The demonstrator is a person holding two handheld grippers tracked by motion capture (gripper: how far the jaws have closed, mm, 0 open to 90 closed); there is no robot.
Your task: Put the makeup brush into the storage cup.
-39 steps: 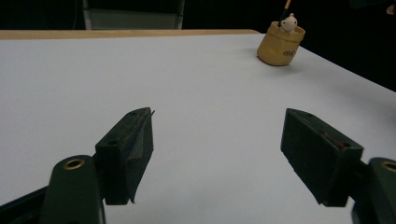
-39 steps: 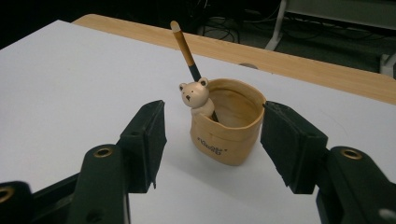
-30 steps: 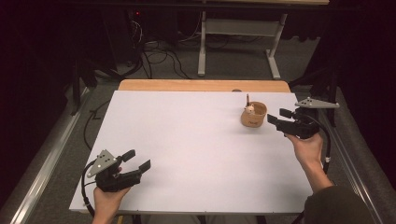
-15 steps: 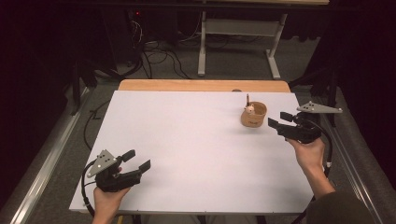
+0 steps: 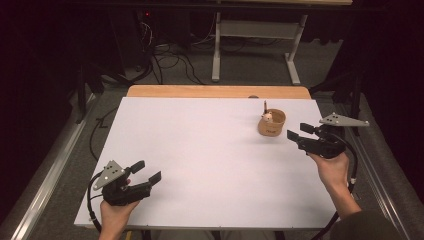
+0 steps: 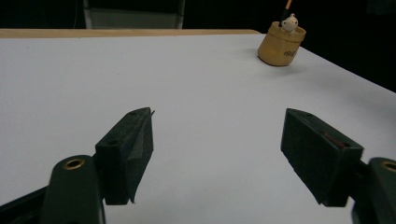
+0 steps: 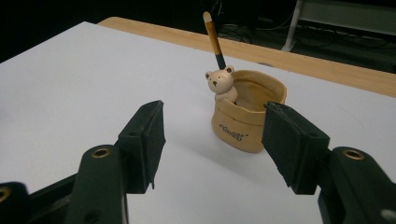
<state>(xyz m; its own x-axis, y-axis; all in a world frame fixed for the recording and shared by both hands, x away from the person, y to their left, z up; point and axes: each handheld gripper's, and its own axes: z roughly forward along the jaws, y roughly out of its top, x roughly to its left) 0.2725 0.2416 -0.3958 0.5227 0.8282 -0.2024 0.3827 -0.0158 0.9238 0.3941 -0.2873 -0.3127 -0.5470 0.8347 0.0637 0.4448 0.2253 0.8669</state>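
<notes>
A small tan pot (image 5: 271,125) stands at the far right of the white tabletop (image 5: 200,145), with a little bear figure (image 5: 267,117) and a stick (image 5: 265,105) in it. My right gripper (image 5: 298,132) is open just right of the pot and aimed at it. In the right gripper view the tan pot (image 7: 243,121) sits just beyond the right gripper (image 7: 214,115), nothing between the pads. My left gripper (image 5: 147,171) rests open at the near left corner. In the left gripper view the left gripper (image 6: 219,123) is open over bare table, the tan pot (image 6: 281,44) far off.
A wooden strip (image 5: 215,91) borders the table's far edge. Beyond it, on the floor, are cables (image 5: 170,60) and a metal stand (image 5: 250,45). Metal rails run along both sides of the table. The table's right edge lies close to my right hand (image 5: 334,170).
The right gripper has drawn back slightly from the pot, toward the person and the table's right edge. The left gripper and the pot have not moved.
</notes>
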